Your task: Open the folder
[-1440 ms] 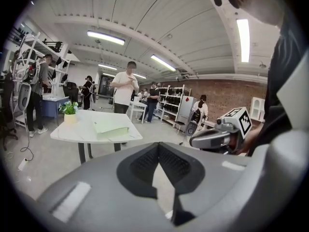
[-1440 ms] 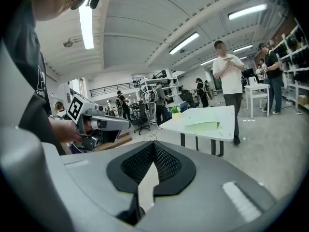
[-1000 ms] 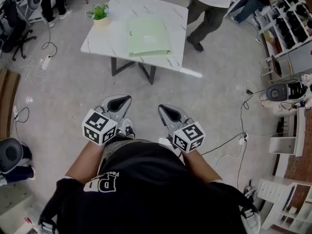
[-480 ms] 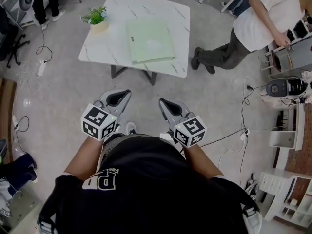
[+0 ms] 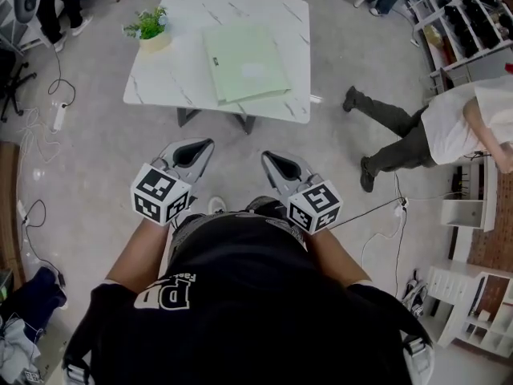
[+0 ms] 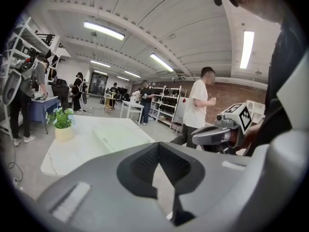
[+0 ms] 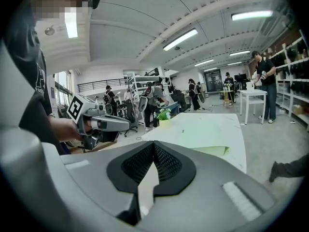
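Note:
A pale green folder (image 5: 244,62) lies closed and flat on a white marble-topped table (image 5: 164,83) ahead of me, with floor between us. It shows again in the left gripper view as the folder (image 6: 120,135) and in the right gripper view as the folder (image 7: 203,132). My left gripper (image 5: 195,152) and right gripper (image 5: 276,167) are held side by side at waist height, well short of the table. Both have their jaws together with nothing between them, as seen for the left gripper (image 6: 158,151) and the right gripper (image 7: 153,151).
A small potted plant (image 5: 150,26) stands on the table's left far corner. A person in a white shirt (image 5: 453,131) bends over to the right. Cables (image 5: 393,223) cross the floor at right, shelves (image 5: 473,22) line the right wall, and office chairs stand at far left.
The table and folder have drawn a little nearer in the head view. The person in the white shirt has moved from beside the table out to the right. Both grippers keep their pose.

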A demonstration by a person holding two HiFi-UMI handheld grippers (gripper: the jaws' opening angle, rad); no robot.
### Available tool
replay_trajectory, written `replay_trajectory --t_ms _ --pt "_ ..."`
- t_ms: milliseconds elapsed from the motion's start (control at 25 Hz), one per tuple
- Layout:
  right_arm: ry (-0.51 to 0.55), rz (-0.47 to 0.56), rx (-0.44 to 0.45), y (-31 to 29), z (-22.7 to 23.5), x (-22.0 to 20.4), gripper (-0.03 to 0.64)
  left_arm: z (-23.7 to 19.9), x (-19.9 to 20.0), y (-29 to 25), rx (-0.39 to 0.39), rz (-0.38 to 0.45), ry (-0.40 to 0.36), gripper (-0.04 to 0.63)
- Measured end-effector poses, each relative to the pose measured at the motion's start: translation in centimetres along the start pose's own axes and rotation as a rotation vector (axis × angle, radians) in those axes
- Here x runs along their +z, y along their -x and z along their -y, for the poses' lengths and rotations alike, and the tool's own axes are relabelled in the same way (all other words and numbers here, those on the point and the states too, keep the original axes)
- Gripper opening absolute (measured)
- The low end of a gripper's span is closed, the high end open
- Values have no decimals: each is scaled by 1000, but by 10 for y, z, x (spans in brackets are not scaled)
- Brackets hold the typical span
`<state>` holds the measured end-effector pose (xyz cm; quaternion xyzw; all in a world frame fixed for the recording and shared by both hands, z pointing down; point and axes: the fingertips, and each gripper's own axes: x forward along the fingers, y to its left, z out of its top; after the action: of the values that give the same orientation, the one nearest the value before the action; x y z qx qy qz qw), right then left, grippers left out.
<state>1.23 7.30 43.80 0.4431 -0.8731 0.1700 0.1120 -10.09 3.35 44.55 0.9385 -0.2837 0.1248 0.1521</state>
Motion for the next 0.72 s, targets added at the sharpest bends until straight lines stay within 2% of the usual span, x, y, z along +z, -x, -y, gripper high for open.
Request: replay_trajectory --t_ms 360,720 --pt "-17 3 7 -20 11 3 0 -16 -3 -7 11 -17 15 55" --pt "-2 23 53 -56 41 28 0 -47 11 -25 69 -22 19 55"
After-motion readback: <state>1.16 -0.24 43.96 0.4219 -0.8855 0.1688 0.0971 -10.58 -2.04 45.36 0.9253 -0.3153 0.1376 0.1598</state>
